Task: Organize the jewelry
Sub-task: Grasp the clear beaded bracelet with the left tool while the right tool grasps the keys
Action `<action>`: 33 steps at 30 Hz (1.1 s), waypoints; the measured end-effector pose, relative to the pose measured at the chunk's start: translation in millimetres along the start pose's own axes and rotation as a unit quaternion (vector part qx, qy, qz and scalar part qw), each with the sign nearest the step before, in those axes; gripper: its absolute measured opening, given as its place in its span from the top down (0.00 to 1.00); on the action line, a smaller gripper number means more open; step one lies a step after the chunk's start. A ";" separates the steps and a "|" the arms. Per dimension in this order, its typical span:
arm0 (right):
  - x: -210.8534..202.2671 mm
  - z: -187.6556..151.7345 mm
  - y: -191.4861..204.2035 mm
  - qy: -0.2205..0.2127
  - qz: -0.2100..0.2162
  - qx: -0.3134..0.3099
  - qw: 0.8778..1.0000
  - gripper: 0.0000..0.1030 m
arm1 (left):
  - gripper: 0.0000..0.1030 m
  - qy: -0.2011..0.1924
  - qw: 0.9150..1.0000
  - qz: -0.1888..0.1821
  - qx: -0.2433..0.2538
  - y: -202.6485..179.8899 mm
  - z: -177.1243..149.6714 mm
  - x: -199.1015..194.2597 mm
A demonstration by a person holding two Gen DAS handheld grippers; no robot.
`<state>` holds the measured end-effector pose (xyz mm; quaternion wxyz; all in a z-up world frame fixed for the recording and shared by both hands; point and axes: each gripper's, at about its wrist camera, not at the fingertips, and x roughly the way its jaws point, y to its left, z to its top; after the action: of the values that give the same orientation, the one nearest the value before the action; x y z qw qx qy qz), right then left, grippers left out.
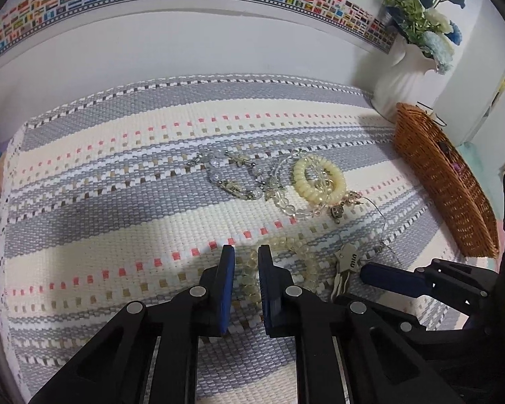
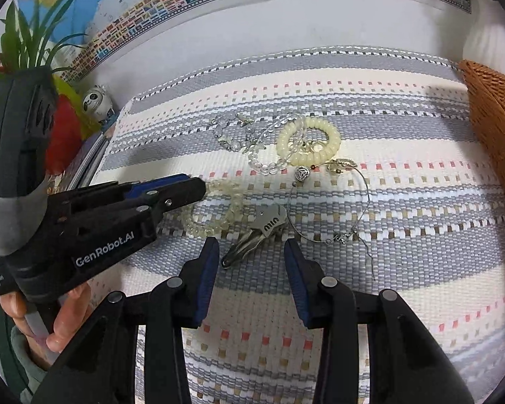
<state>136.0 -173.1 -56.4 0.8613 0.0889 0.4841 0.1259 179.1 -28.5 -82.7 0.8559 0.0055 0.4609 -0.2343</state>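
A pale yellow bead bracelet (image 1: 296,262) lies on the striped woven mat (image 1: 118,175). My left gripper (image 1: 246,256) straddles its near strand, jaws narrowly apart, not clamped. It also shows in the right wrist view (image 2: 198,185), at the bracelet (image 2: 219,208). My right gripper (image 2: 250,252) is open just in front of a silver hair clip (image 2: 259,232), which also shows in the left wrist view (image 1: 345,264). Behind lie a cream coil bracelet (image 1: 320,178), a clear bead bracelet (image 1: 286,202), a silver link bracelet (image 1: 225,175) and a thin wire necklace (image 2: 346,208).
A brown wicker basket (image 1: 447,188) stands at the mat's right edge, also in the right wrist view (image 2: 495,111). A white vase of blue flowers (image 1: 407,67) stands behind it. A panda figurine (image 2: 96,102) and a green plant (image 2: 23,43) stand at the left.
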 end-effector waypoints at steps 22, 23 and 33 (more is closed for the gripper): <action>13.7 12.6 -0.5 -0.009 -0.029 0.003 1.000 0.64 | 0.92 -0.008 0.996 0.044 -0.081 47.2 1.8 -5.2; 15.1 14.4 -0.5 -0.010 -0.034 0.005 0.999 0.65 | 0.92 -0.009 0.996 0.043 -0.083 49.8 0.0 -7.5; 24.8 13.9 18.7 -0.031 -0.099 -0.039 0.994 0.75 | 0.90 -0.006 0.996 0.050 -0.069 46.6 -4.0 -9.3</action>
<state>157.9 -148.2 -64.2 0.8868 0.0104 0.4586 0.0561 190.6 17.5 -87.3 0.8675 -0.0315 0.4702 -0.1590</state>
